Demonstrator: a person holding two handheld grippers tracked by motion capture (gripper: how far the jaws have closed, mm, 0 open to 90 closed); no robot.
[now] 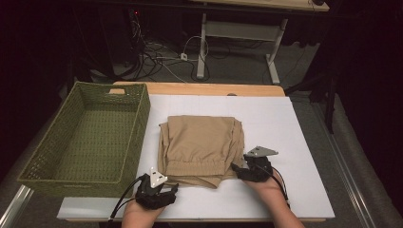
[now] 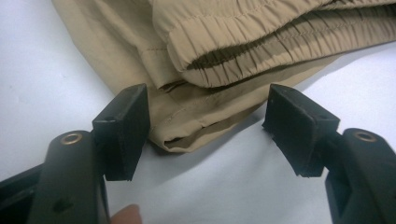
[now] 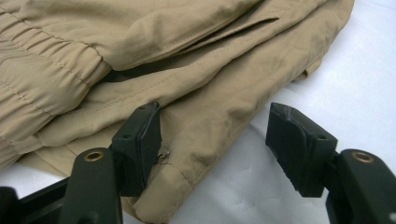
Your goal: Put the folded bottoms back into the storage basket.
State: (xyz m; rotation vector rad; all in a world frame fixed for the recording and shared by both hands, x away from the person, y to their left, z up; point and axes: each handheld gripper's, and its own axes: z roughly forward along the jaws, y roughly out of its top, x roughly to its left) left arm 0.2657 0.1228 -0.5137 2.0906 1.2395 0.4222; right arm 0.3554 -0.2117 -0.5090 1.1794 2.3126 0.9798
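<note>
Folded shorts (image 1: 199, 145) are laid right of the basket (image 1: 47, 161), and both grippers, left (image 1: 167, 190) and right (image 1: 237, 169), are brought to the near hem with jaws apart, probably so it can be pinched and lifted.

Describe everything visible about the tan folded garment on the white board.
The garment is tan, thin woven cloth with stitched seams, folded into a rough square of several layers. A gathered elastic band runs along its near edge, so it looks like trousers or shorts. It lies flat on the white board, right of the green basket. The left gripper and right gripper stand open at its near corners, not clamping it.
</note>
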